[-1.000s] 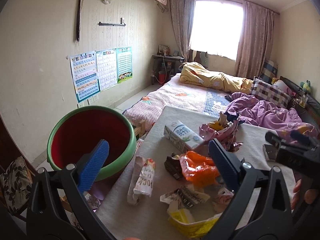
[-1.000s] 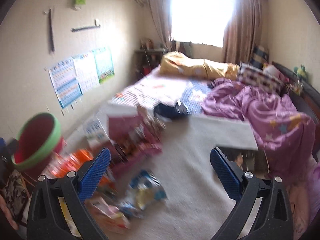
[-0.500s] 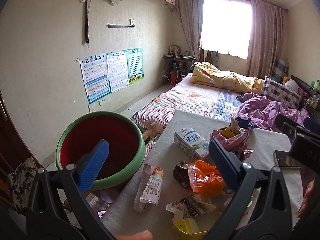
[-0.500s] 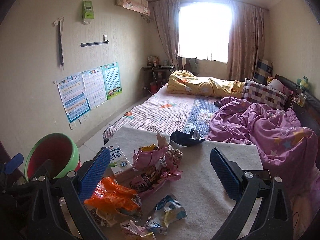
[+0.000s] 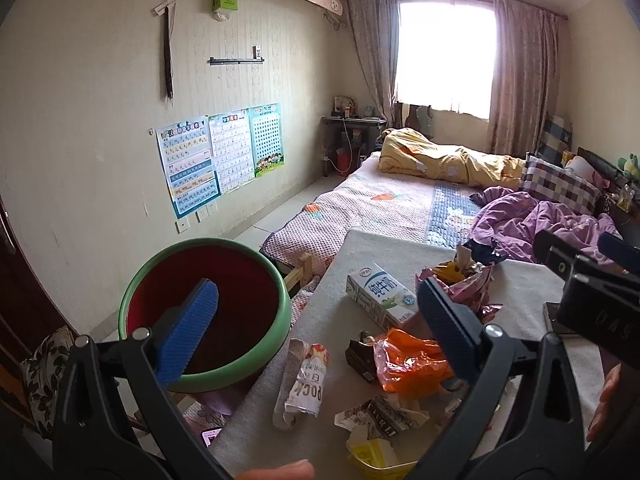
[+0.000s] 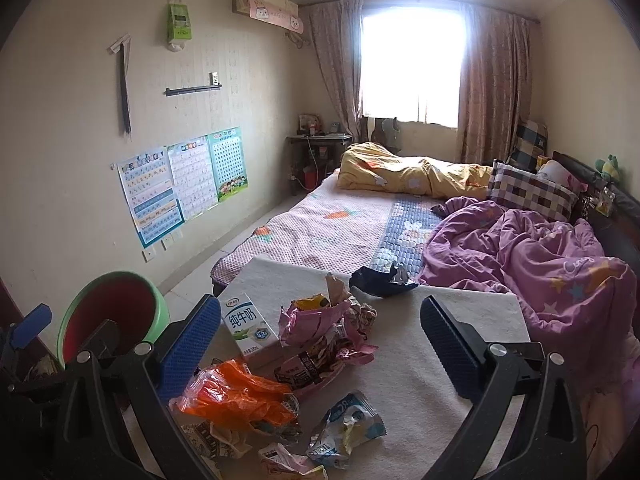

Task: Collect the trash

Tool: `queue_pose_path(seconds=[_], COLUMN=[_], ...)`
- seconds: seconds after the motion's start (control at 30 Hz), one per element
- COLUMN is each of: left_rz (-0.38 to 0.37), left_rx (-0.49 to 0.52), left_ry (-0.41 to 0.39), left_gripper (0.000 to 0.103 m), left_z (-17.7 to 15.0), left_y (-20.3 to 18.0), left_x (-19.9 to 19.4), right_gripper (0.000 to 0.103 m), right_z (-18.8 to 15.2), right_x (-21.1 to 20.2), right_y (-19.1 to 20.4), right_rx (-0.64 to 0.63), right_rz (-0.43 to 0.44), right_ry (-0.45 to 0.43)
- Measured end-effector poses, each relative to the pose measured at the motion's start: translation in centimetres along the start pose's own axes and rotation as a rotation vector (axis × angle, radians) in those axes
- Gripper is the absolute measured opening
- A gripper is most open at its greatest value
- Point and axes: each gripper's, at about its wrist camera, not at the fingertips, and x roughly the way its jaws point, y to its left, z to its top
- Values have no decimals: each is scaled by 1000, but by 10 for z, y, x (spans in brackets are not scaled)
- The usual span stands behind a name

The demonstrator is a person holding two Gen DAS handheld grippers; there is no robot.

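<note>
1. Nearest, both tongs hang over the litter with nothing in them: the left tongs (image 5: 316, 322) gape wide and so do the right tongs (image 6: 320, 344)
2. Just beyond them the trash lies loose on the pale surface (image 6: 400, 360): an orange bag (image 6: 236, 394), a white wrapper (image 5: 304, 380), a blue-and-white packet (image 6: 346, 430), a pink crumpled bag (image 6: 320, 316) and a milk carton (image 6: 246, 326)
3. To the left, beside the surface edge and a little lower, sits the green bin (image 5: 208, 312) with a red inside; it looks empty, so I judge collecting is only starting
4. Next move, I'd guess: lower one pair onto a near wrapper, close, carry it left to the bin
5. Farther off, a dark wrapper (image 6: 380, 282) lies at the far edge, with the bed (image 6: 340, 224) behind
6. The nearest scraps are cut off by the frame, and the bin's bottom is hidden
</note>
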Motion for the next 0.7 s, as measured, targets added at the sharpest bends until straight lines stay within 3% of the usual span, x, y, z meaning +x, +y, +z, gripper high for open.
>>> queue_pose_path(seconds=[0.17,0.3,0.43,0.7], left_rz=[-24,-87,-55,-53], left_rx=[-22,-64,-41,-64], left_ry=[2,10,-29,9], left_gripper=[98,98,98,98], left_z=[4,5,5,4], left_y=[2,6,2,2], left_x=[-3,-3,-9,-4], right_gripper=[96,96,96,96], right_z=[0,-1,-1,-2], right_x=[-4,-7,-8,-8], right_y=[-2,-4,-7,-8], right_rx=[9,6,7,7], right_rz=[-8,-18,-29,-32], right_ry=[-4,-8,-8,-9])
